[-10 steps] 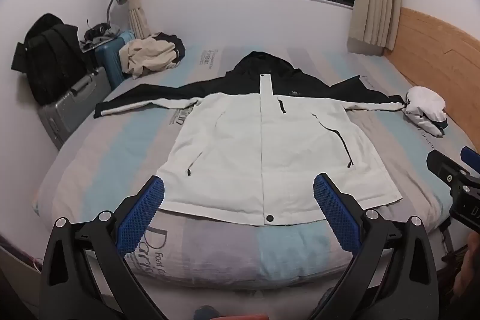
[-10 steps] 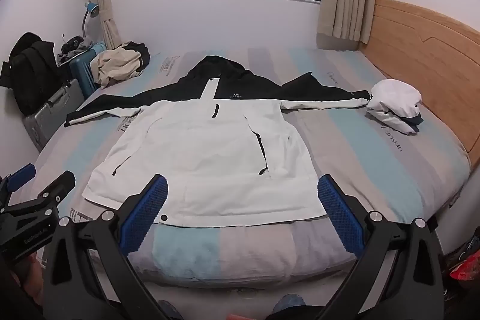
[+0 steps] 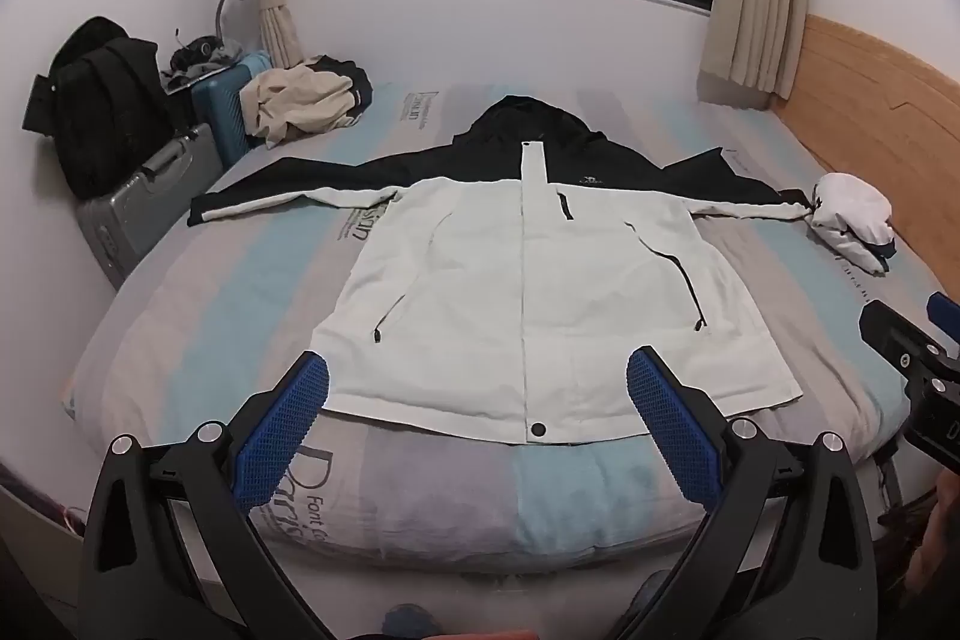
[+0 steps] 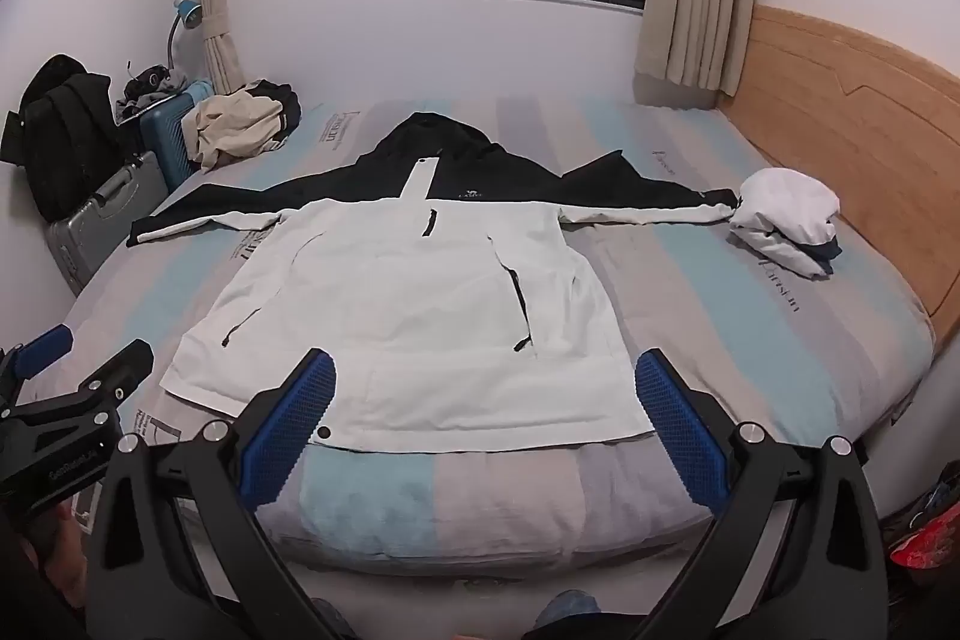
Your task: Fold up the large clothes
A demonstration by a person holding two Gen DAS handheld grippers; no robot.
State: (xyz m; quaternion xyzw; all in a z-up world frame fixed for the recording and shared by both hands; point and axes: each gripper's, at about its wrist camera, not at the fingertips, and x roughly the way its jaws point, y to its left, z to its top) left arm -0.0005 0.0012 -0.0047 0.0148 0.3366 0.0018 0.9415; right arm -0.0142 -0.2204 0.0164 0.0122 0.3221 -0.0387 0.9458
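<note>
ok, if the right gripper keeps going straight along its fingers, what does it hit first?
Probably the lower front of the white-and-black hooded jacket spread flat on the striped bed. The right gripper is open, angled down, nothing between its jaws; depth is uncertain.

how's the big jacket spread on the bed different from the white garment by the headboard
The jacket lies flat and spread out, sleeves stretched to both sides; the white garment sits bunched in a compact bundle. The jacket covers much of the bed; the bundle takes only a small patch near the headboard. The jacket's hood and shoulders are black; the bundle shows just a dark edge. Both are mostly white and rest on the striped cover.
</note>
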